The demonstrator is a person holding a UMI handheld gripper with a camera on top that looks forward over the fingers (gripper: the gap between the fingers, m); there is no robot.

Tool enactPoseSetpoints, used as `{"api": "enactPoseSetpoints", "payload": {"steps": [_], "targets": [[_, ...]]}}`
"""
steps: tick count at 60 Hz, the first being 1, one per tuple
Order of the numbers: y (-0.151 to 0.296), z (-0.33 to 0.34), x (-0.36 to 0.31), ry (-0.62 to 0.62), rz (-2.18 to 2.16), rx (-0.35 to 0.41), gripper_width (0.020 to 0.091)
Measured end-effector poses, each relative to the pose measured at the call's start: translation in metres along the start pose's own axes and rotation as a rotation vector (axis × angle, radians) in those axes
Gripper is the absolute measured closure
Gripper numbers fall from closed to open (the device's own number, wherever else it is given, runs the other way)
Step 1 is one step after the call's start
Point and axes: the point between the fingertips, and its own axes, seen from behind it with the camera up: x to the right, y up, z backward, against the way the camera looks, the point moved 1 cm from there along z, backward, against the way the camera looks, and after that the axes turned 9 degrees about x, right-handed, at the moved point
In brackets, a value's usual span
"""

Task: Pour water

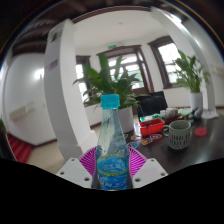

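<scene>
Only one bottle (113, 150), gripper-clamped (113, 172).

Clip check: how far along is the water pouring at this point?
Done: the tongs are closed on the water bottle. In hand: the bottle is upright with its blue cap still on. Left: uncapping and pouring, probably into the mug beyond on the dark table.
</scene>
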Motion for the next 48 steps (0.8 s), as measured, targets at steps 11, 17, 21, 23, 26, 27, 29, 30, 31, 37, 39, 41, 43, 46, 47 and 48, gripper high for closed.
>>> {"api": "enactPoseSetpoints", "payload": {"steps": [11, 17, 21, 23, 26, 27, 29, 30, 31, 37, 39, 41, 43, 46, 47, 48], "targets": [[0.041, -0.037, 0.03, -0.031, -0.551, 0.057, 0.0704], [0.061, -0.058, 0.056, -0.057, -0.885, 0.119, 0.0705], [0.067, -0.069, 0.077, -0.081, -1.075, 0.146, 0.0705], [0.072, -0.063, 0.08, -0.098, -1.158, 0.145, 0.0705], [0.068, -0.083, 0.096, -0.107, -1.274, 0.162, 0.0704], [0.068, -0.086, 0.099, -0.109, -1.307, 0.163, 0.0705], [0.066, -0.092, 0.103, -0.107, -1.372, 0.155, 0.0705], [0.067, -0.095, 0.107, -0.109, -1.401, 0.159, 0.0703], [0.072, -0.089, 0.107, -0.117, -1.426, 0.168, 0.0704], [0.079, -0.104, 0.121, -0.098, -1.607, 0.198, 0.0706], [0.08, -0.108, 0.125, -0.096, -1.66, 0.204, 0.0704], [0.081, -0.11, 0.126, -0.103, -1.713, 0.199, 0.0708], [0.081, -0.113, 0.128, -0.108, -1.762, 0.196, 0.0705], [0.084, -0.117, 0.136, -0.111, -1.828, 0.225, 0.0707], [0.086, -0.118, 0.137, -0.105, -1.854, 0.233, 0.0709], [0.088, -0.116, 0.137, -0.1, -1.881, 0.236, 0.0706]]}}
